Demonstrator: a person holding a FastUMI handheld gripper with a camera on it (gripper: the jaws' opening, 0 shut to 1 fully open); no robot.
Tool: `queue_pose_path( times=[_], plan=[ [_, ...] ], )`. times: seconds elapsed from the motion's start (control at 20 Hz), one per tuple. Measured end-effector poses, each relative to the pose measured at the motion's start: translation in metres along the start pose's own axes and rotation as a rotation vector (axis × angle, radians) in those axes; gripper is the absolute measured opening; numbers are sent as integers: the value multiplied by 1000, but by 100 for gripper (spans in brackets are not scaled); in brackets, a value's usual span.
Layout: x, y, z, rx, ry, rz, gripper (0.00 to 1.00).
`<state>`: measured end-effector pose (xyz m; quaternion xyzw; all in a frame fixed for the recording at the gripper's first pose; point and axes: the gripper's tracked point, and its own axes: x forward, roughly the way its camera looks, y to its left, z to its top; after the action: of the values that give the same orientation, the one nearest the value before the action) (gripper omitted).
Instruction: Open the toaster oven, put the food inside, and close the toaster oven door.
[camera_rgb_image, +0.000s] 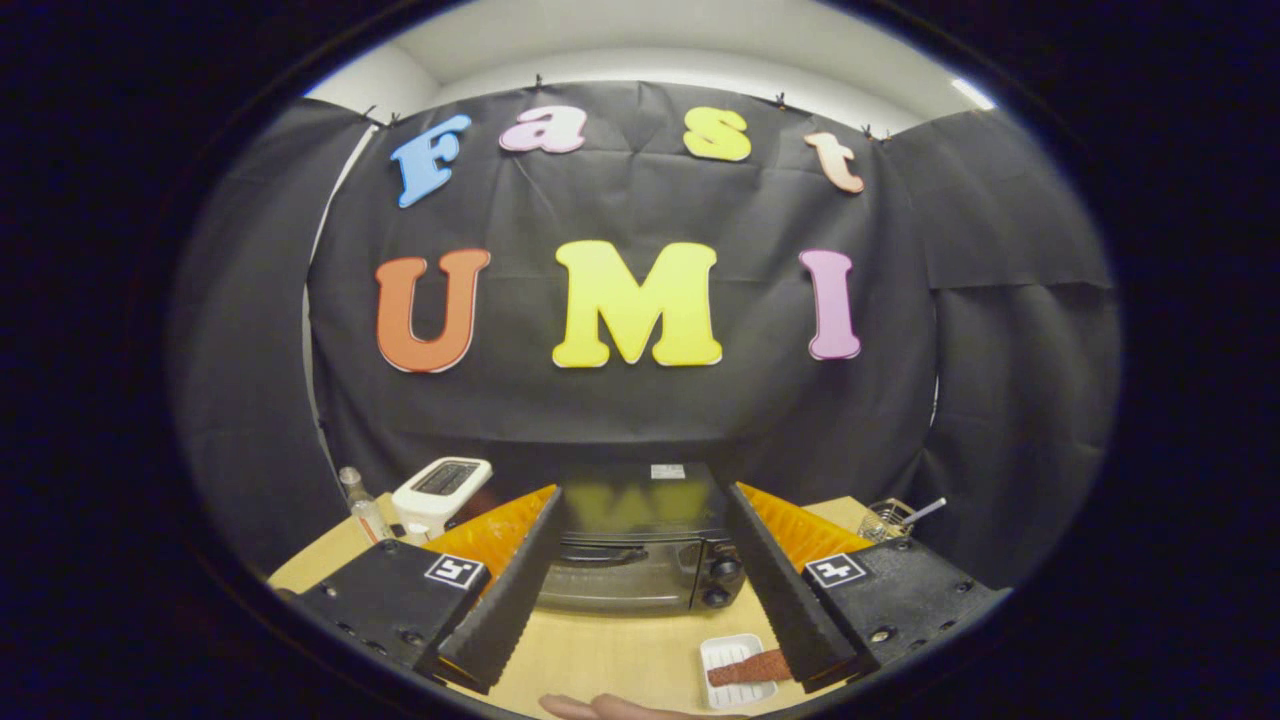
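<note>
A black toaster oven (640, 555) stands on the wooden table (600, 655) with its glass door shut and two knobs at its right side. My gripper (644, 495) is open and held above the table. Its two fingers (520, 570) frame the oven, which lies beyond and between them. A brown strip of food (748, 668) lies on a small white tray (722, 655) on the table, close in front of the oven and beside the right finger. Nothing is between the fingers.
A white pop-up toaster (440, 490) and a clear bottle (362, 505) stand at the back left of the table. A wire basket (888, 518) with a utensil sits at the back right. A person's hand (610, 708) shows at the table's near edge.
</note>
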<state>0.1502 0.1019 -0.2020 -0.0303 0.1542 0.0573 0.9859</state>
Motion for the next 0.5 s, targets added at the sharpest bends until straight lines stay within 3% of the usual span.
queue_pose_path(
  times=[0.25,0.5],
  plan=[
    [69,25,-40,-18,143,44,100],
    [106,47,-72,24,305,73,100]
  ],
)
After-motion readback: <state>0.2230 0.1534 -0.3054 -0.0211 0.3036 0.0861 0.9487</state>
